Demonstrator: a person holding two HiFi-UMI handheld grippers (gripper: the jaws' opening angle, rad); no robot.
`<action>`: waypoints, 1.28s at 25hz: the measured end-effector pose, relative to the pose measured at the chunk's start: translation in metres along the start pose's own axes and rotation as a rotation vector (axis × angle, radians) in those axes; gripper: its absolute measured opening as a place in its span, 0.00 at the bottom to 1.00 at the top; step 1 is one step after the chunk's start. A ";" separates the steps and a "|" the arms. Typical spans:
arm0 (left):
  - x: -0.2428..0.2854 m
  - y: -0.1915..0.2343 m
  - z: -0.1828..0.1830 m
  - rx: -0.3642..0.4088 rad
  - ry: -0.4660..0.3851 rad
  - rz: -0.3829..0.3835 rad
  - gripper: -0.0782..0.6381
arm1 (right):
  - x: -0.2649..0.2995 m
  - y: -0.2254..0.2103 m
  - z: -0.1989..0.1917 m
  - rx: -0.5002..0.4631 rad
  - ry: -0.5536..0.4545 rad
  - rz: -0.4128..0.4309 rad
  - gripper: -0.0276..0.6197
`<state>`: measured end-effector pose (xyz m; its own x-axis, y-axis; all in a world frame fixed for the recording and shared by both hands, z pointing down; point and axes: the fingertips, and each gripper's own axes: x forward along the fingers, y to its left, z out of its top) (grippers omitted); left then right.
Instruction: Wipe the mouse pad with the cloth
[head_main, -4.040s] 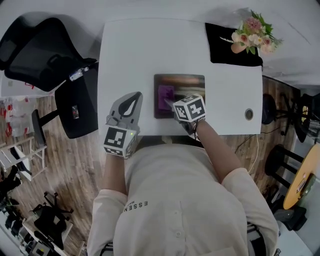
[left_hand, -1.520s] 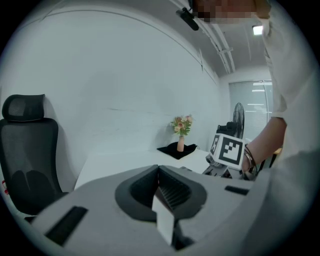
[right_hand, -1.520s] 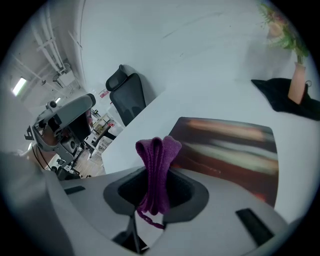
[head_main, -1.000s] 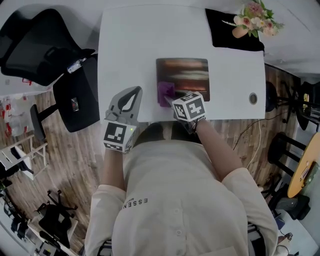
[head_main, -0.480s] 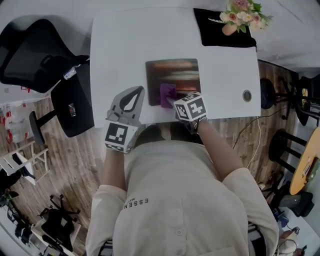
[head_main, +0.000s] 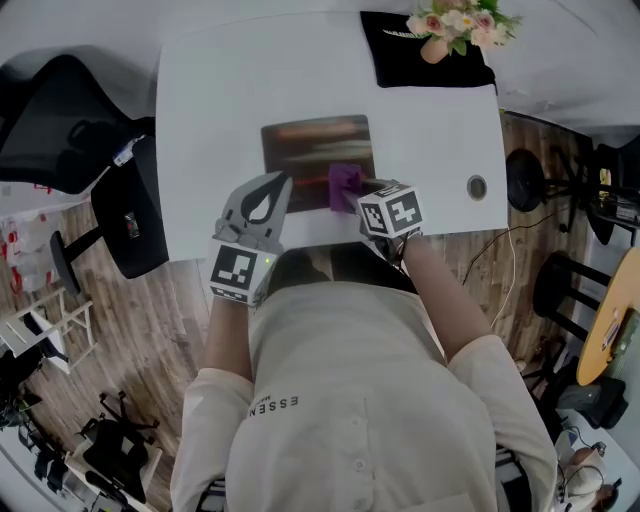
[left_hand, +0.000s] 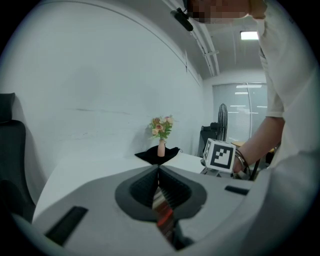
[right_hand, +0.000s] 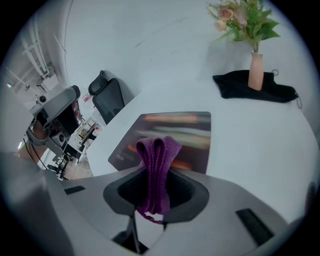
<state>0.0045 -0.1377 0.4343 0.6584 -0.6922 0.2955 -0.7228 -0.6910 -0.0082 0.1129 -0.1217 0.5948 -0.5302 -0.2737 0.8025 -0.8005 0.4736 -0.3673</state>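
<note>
The dark mouse pad (head_main: 310, 150) with orange streaks lies on the white table (head_main: 210, 90). My right gripper (head_main: 360, 196) is shut on a folded purple cloth (head_main: 345, 183), which rests on the pad's near right part. In the right gripper view the cloth (right_hand: 156, 160) stands up between the jaws, with the pad (right_hand: 180, 132) just beyond. My left gripper (head_main: 270, 186) is shut with nothing in it, its tip over the pad's near left corner. In the left gripper view the left gripper (left_hand: 159, 172) shows a thin slit, with the pad seen through it.
A vase of flowers (head_main: 448, 25) stands on a black cloth (head_main: 400, 62) at the table's far right. A round cable hole (head_main: 476, 187) sits near the right edge. A black office chair (head_main: 60, 110) stands left of the table. The table's near edge is right by my grippers.
The right gripper has carried the purple cloth rightward along the pad's near edge, from its left part to its right part. The left gripper stays at the near left corner.
</note>
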 end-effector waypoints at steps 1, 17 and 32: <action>0.005 -0.003 0.001 -0.002 0.000 -0.002 0.11 | -0.003 -0.006 -0.001 0.004 -0.002 -0.005 0.21; 0.061 -0.048 0.006 -0.008 0.005 -0.002 0.11 | -0.047 -0.084 -0.028 0.021 0.010 -0.054 0.21; 0.052 -0.036 0.045 0.067 -0.008 0.039 0.11 | -0.095 -0.067 0.057 -0.158 -0.267 -0.146 0.20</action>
<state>0.0737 -0.1582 0.4069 0.6317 -0.7206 0.2859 -0.7328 -0.6753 -0.0833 0.2015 -0.1749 0.5162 -0.4844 -0.5477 0.6822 -0.8313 0.5312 -0.1638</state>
